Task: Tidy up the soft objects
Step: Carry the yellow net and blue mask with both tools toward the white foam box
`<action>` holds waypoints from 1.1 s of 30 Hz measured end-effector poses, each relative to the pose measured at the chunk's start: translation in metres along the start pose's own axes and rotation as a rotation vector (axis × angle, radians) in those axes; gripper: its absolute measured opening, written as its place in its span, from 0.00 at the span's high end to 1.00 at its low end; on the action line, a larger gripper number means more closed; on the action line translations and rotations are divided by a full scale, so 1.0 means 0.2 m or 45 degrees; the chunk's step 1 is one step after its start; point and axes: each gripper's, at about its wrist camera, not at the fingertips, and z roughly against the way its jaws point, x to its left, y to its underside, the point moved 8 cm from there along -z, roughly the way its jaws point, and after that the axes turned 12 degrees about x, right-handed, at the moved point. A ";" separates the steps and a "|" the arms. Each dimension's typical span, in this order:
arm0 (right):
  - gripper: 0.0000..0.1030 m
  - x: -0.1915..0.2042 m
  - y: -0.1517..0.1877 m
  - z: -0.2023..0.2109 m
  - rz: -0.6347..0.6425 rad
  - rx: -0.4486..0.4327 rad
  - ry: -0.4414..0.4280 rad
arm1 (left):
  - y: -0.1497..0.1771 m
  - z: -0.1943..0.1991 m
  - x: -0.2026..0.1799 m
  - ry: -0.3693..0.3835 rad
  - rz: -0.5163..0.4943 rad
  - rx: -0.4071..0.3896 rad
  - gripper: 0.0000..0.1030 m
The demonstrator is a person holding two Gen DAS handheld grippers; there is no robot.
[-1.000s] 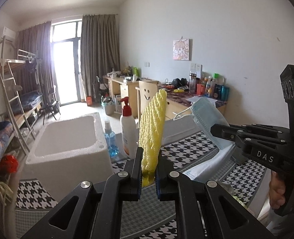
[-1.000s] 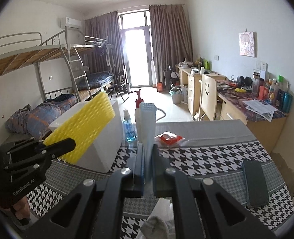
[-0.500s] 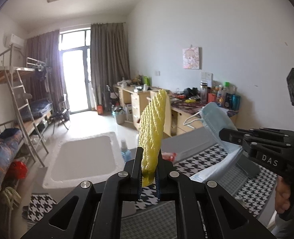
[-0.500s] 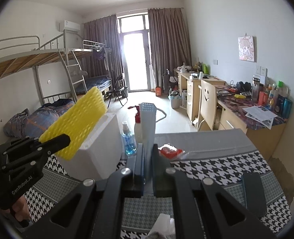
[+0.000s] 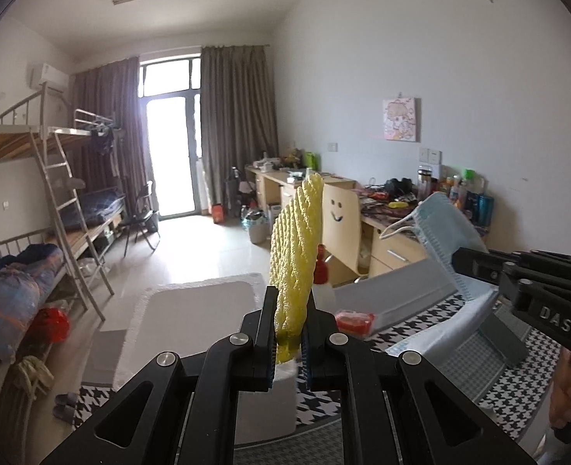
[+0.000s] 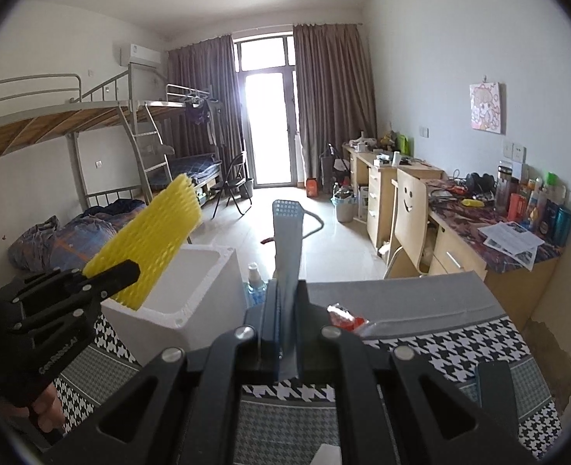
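Observation:
My left gripper (image 5: 288, 343) is shut on a yellow foam net sleeve (image 5: 295, 255), held upright above the open white foam box (image 5: 192, 312). The sleeve also shows in the right wrist view (image 6: 150, 242), over the box's near rim (image 6: 169, 312). My right gripper (image 6: 285, 329) is shut on a light blue face mask (image 6: 286, 240), held edge-on and upright. In the left wrist view the mask (image 5: 446, 228) hangs from the right gripper (image 5: 475, 267) to the right of the box.
The table has a black-and-white houndstooth cloth (image 6: 432, 343). A red-and-white packet (image 6: 343, 316), a blue-liquid bottle (image 6: 255, 283), a red-capped pump bottle (image 5: 321, 267) and a dark phone (image 6: 494, 391) lie on it. A smiley-face chair (image 6: 411, 217) stands behind.
Both grippers have risen and tilted up with their loads. The left gripper moved over the foam box with the sleeve; the box and table sank lower in both views.

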 end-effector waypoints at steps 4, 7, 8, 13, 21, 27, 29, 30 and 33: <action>0.92 0.03 -0.04 -0.01 0.021 -0.010 -0.002 | -0.02 -0.01 0.05 -0.044 0.028 -0.004 0.89; 0.92 0.05 -0.07 -0.04 0.028 -0.011 -0.008 | -0.02 -0.02 0.08 -0.069 0.043 -0.003 0.89; 0.92 0.05 -0.08 -0.05 0.030 -0.010 -0.008 | -0.02 -0.02 0.08 -0.078 0.043 -0.002 0.89; 0.92 0.10 -0.12 -0.10 0.056 0.008 -0.029 | -0.02 -0.03 0.14 -0.117 0.075 0.008 0.90; 0.92 0.21 -0.16 -0.16 0.088 0.027 -0.098 | -0.03 -0.08 0.26 -0.175 0.119 0.032 0.89; 0.92 0.27 -0.20 -0.19 0.107 0.034 -0.127 | -0.02 -0.11 0.31 -0.204 0.141 0.055 0.89; 0.92 0.28 -0.22 -0.20 0.111 0.043 -0.137 | -0.02 -0.12 0.32 -0.202 0.144 0.061 0.89; 0.92 0.29 -0.23 -0.21 0.108 0.044 -0.143 | -0.02 -0.13 0.32 -0.203 0.144 0.064 0.89; 0.92 0.31 -0.25 -0.22 0.102 0.042 -0.149 | -0.02 -0.15 0.32 -0.196 0.143 0.080 0.89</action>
